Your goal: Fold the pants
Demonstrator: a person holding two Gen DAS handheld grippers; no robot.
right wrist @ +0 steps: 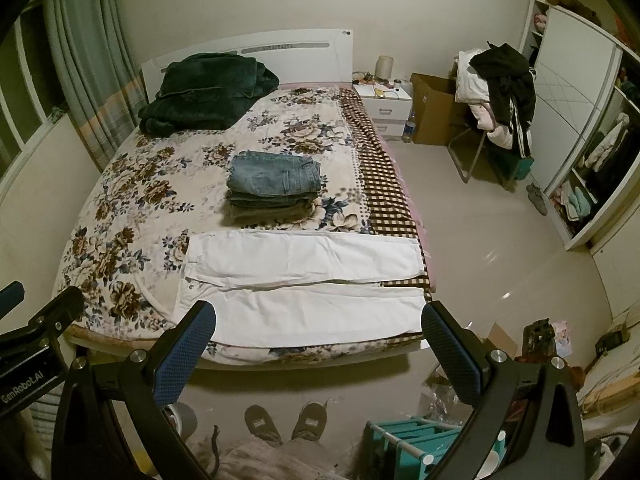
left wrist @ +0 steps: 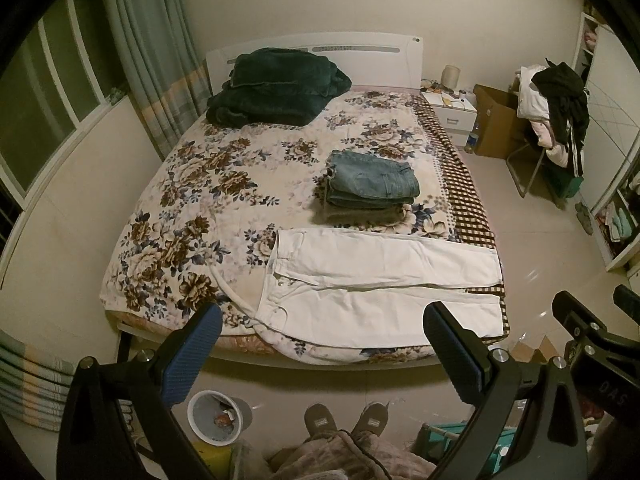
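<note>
White pants [left wrist: 380, 280] [right wrist: 304, 280] lie flat across the near end of the bed, waist to the left, both legs stretched right to the bed's edge. Behind them sits a stack of folded jeans [left wrist: 370, 180] [right wrist: 274, 180]. My left gripper [left wrist: 322, 344] is open, held high above the floor in front of the bed, with nothing between its blue pads. My right gripper [right wrist: 318, 340] is open too, at about the same height to the right, also with nothing in it. Neither touches the pants.
Floral bedspread [left wrist: 208, 200] [right wrist: 132, 200] covers the bed; a dark green blanket [left wrist: 272, 88] lies by the headboard. A person's slippered feet [left wrist: 346, 420] stand at the bed's foot. A bin [left wrist: 216, 420] is at floor left, a teal rack [right wrist: 416, 436] right, and a clothes-laden chair [right wrist: 500, 100] beyond.
</note>
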